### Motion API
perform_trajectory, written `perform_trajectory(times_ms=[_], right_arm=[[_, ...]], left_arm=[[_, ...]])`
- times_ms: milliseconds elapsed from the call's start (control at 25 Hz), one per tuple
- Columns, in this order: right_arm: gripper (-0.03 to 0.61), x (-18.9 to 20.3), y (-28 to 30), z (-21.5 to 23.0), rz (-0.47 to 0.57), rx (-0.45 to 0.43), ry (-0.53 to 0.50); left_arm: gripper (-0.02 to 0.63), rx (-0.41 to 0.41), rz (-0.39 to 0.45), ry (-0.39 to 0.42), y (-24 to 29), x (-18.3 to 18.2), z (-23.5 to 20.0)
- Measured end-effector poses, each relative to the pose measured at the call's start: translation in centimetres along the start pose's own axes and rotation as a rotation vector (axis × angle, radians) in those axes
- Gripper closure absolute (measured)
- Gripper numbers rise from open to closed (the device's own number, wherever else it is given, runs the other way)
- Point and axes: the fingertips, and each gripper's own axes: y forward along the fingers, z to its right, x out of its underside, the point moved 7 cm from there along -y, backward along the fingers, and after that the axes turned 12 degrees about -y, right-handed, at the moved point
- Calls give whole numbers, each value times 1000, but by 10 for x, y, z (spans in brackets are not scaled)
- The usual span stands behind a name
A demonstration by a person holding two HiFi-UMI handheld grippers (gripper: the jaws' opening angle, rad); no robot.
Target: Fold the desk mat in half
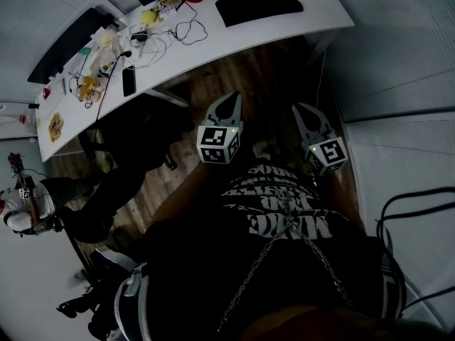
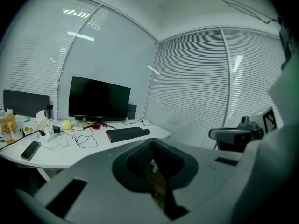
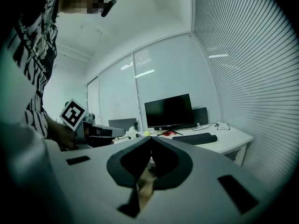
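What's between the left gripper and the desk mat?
Head view: only wood floor and a bare strip of desk lie between the left gripper and the desk mat.

Dim bluish light, ceiling-strip glare on glass, fisheye-bent edges, dark corners

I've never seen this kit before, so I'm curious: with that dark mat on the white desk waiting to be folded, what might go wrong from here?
1. Both the left claw and right claw are shut, away from the white desk; arriving shut, they would likely shove the black rectangular desk mat rather than grip it.
2. The loose black cables lie beside the mat; a fold towards them might snag them.
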Motion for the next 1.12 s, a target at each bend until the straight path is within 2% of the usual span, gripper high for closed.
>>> perform_trajectory(times_ms=[320,840,1120], right_arm=[[578,9,35,21,-31,4,2],[578,-5,125,55,-10,18,-1],[578,-4,170,67,-40,3,11]], left_arm=[[607,25,-23,-12,43,-7,-20],[607,78,-33,10,116,-58,-72],[607,73,-57,3,144,-75,-105]])
